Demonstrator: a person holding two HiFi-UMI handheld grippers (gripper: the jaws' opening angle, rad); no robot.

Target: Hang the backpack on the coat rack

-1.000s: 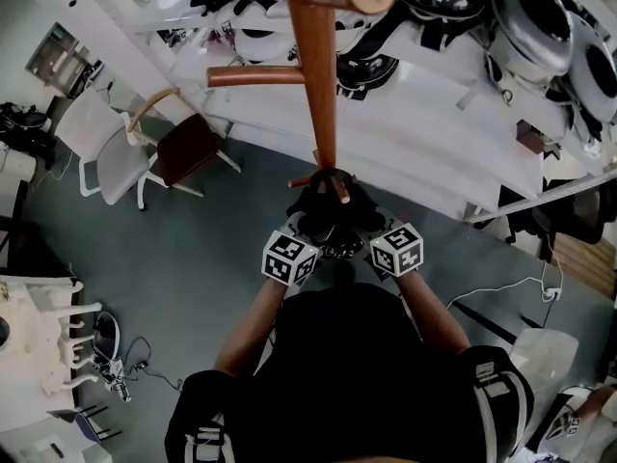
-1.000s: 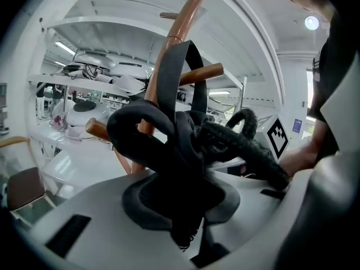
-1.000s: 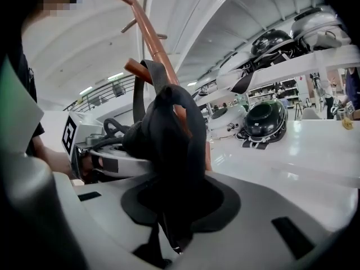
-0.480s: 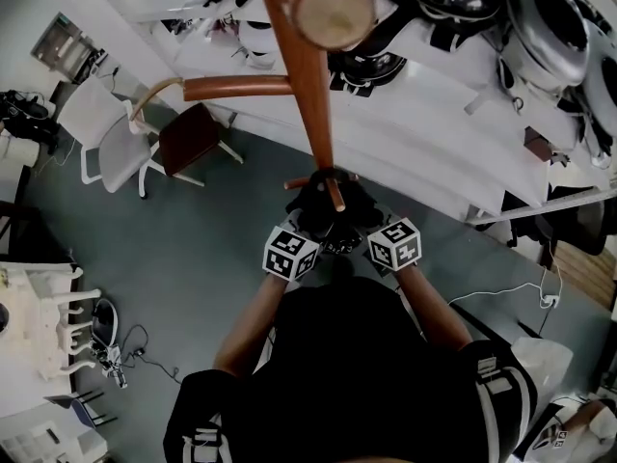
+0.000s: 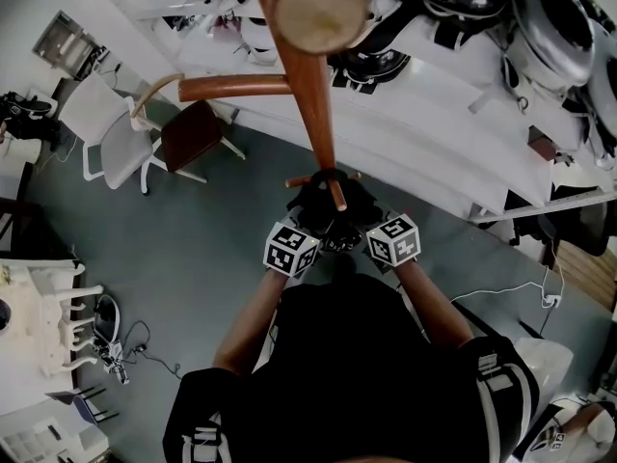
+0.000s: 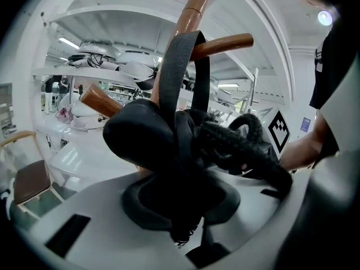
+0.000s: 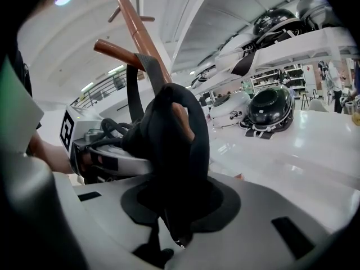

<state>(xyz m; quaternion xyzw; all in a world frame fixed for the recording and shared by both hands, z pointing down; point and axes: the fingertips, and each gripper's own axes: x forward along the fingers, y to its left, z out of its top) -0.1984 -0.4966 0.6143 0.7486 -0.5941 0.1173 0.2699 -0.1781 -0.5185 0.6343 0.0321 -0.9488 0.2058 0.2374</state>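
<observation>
The wooden coat rack (image 5: pixel 314 95) rises right in front of me, its round top (image 5: pixel 319 12) close under the head camera. The black backpack (image 5: pixel 332 204) hangs against the pole just past both marker cubes. My left gripper (image 5: pixel 313 230) is shut on a bunched padded part of the backpack (image 6: pixel 140 139). A flat black strap (image 6: pixel 179 66) runs up from it and over a wooden peg (image 6: pixel 225 43). The right gripper (image 5: pixel 361 226) is shut on a padded black loop of the backpack (image 7: pixel 174 134), beside the pole (image 7: pixel 143 38). Both sets of fingertips are buried in fabric.
A chair with a brown seat (image 5: pixel 189 143) and a white chair (image 5: pixel 108 150) stand on the grey floor at left. White shelving with helmets (image 5: pixel 540 27) runs behind the rack. A white table (image 5: pixel 29 326) and loose cables (image 5: pixel 108 347) lie at lower left.
Both grippers have sunk a little beside the pole with the backpack still in them. In the head view the rack's round top now looms larger and further left.
</observation>
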